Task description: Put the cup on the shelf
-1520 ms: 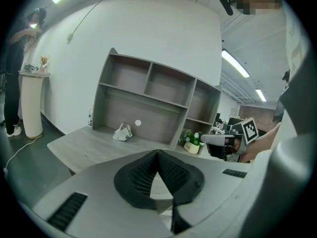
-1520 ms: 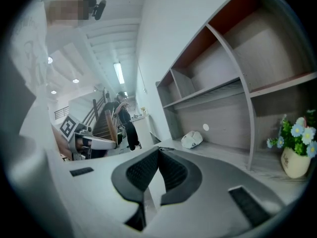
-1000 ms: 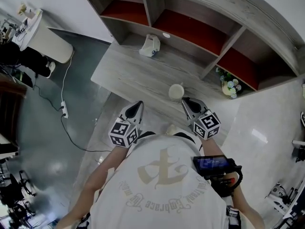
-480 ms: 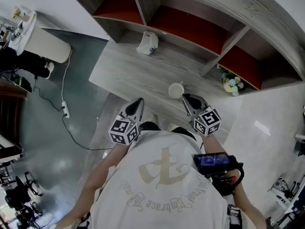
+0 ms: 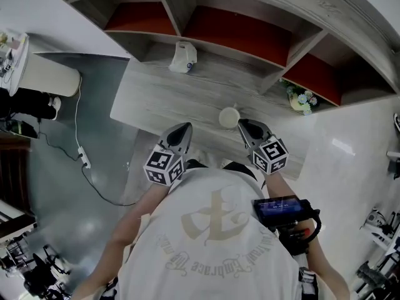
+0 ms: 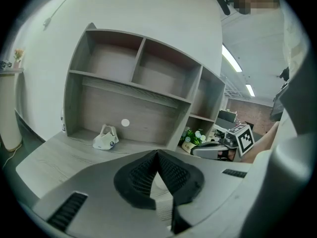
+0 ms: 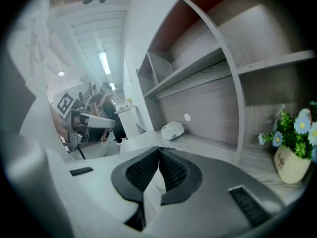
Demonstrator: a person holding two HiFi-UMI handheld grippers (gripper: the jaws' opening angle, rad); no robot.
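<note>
**While both grippers are shut and empty, the cup (image 5: pixel 229 117) stands before the shelf (image 5: pixel 325 5)**

Where the desk (image 5: pixel 169 99) runs out from the foot of the shelf, the cup sits upright, in front of the shelf's right-hand divider. On the side away from the shelf, the left gripper (image 5: pixel 182 132) and right gripper (image 5: pixel 244 127) hover, each with jaws pressed together on nothing. A small white object (image 5: pixel 182 58) lies under the shelf's middle bay, and a flower pot (image 5: pixel 300 100) under its right one.
</note>
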